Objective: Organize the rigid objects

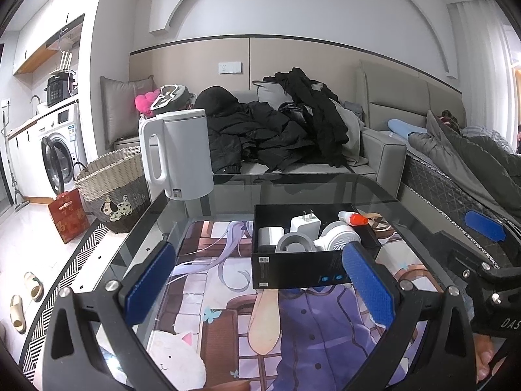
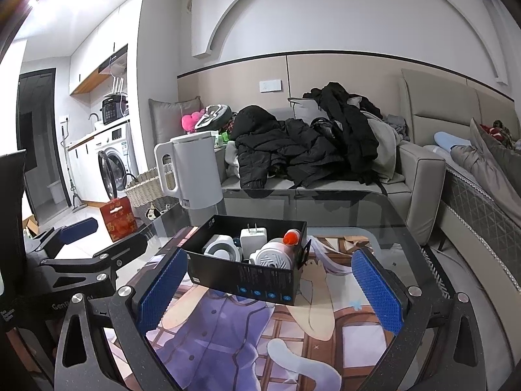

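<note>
Left wrist view shows the left tongs (image 1: 257,283) spread wide and empty above the glass-topped bench (image 1: 293,189), which carries a printed cartoon mat (image 1: 202,277). A shallow black cardboard box (image 1: 293,270) sits on the mat just ahead, its near right corner behind the right blue pad. Inside it lie a white plug charger (image 1: 304,223), a grey ring-shaped part (image 1: 294,243), a white round ribbed device (image 1: 338,239) and a small white bottle with an orange-red cap (image 1: 353,218). A white electric kettle (image 1: 177,153) stands at the bench's far left corner. Right wrist view shows the right tongs (image 2: 268,288) likewise wide apart and holding nothing, with the same box (image 2: 247,277) between and beyond the pads.
</note>
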Demonstrator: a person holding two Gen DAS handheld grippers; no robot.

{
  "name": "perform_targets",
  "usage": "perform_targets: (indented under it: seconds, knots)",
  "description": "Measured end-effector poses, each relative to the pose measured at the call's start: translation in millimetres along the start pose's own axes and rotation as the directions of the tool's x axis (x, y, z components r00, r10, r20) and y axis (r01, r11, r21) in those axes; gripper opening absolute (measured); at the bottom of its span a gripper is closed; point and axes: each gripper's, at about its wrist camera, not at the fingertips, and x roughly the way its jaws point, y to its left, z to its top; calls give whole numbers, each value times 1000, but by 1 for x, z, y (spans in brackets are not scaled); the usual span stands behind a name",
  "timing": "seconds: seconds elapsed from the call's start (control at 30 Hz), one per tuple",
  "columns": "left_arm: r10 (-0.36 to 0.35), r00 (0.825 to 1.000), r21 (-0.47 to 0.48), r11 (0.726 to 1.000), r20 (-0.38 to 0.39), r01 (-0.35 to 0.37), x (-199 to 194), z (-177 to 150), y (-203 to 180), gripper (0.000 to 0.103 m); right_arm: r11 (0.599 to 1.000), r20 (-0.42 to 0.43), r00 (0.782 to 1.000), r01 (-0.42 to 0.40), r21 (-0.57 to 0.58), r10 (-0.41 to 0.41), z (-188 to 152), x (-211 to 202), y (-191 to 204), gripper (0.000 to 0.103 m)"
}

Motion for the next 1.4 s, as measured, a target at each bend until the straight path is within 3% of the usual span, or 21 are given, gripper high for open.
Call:
perform_targets:
  seconds: [1.4]
  knots:
    - [-6, 1000, 2, 1000, -13, 6, 3, -1, -1, 103, 1000, -12, 1000, -11, 13, 11, -2, -1, 1, 103]
